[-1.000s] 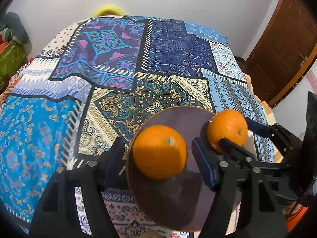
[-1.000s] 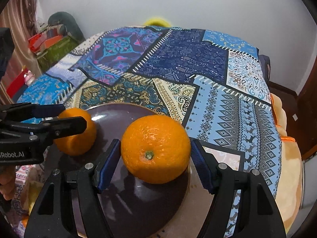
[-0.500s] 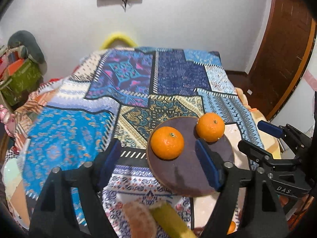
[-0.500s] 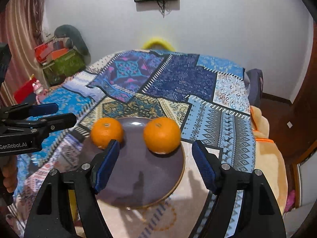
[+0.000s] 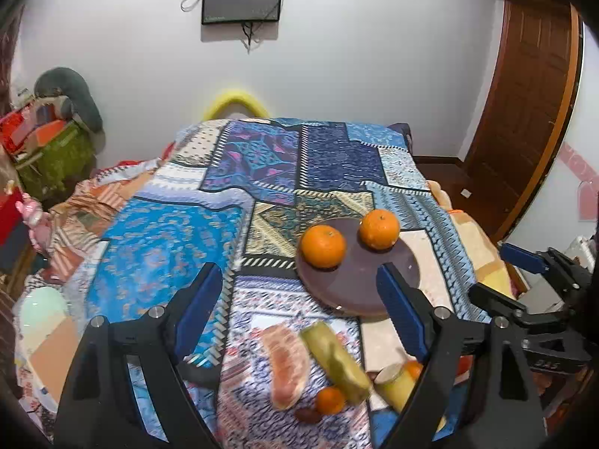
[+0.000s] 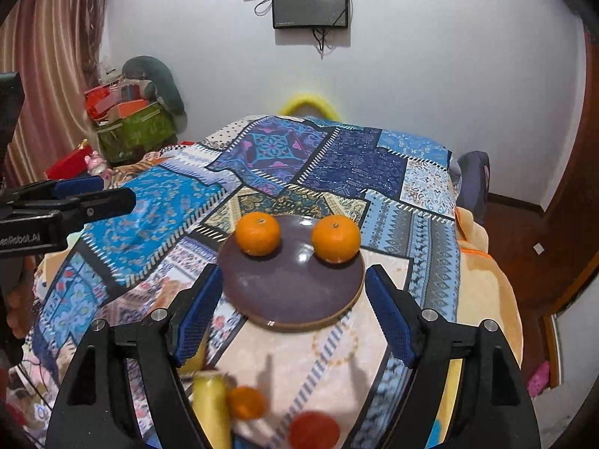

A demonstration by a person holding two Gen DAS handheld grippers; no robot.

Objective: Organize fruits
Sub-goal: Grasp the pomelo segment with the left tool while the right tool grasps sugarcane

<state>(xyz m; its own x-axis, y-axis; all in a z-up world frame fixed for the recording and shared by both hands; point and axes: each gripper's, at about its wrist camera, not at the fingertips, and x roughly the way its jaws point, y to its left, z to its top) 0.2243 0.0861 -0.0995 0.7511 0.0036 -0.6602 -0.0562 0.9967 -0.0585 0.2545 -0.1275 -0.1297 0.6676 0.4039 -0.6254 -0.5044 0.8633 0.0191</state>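
Note:
Two oranges sit apart on a dark purple plate on the patchwork bedspread: the left orange and the right orange. My left gripper hangs above and short of the plate, its jaws opening with nothing between them. In the right wrist view the same plate carries the left orange and the right orange. My right gripper is also raised and back from them, jaws opening and empty. Each gripper shows at the edge of the other's view, right gripper and left gripper.
Blurred loose fruit lies near the bed's front edge: a pinkish piece, a green-yellow banana, a small orange, a red fruit. Boxes and bags stand at the left wall; a wooden door is on the right.
Both grippers let go of the oranges and drew up and back from the plate, jaws widening. The oranges stay on the plate. Loose fruit has come into view at the front.

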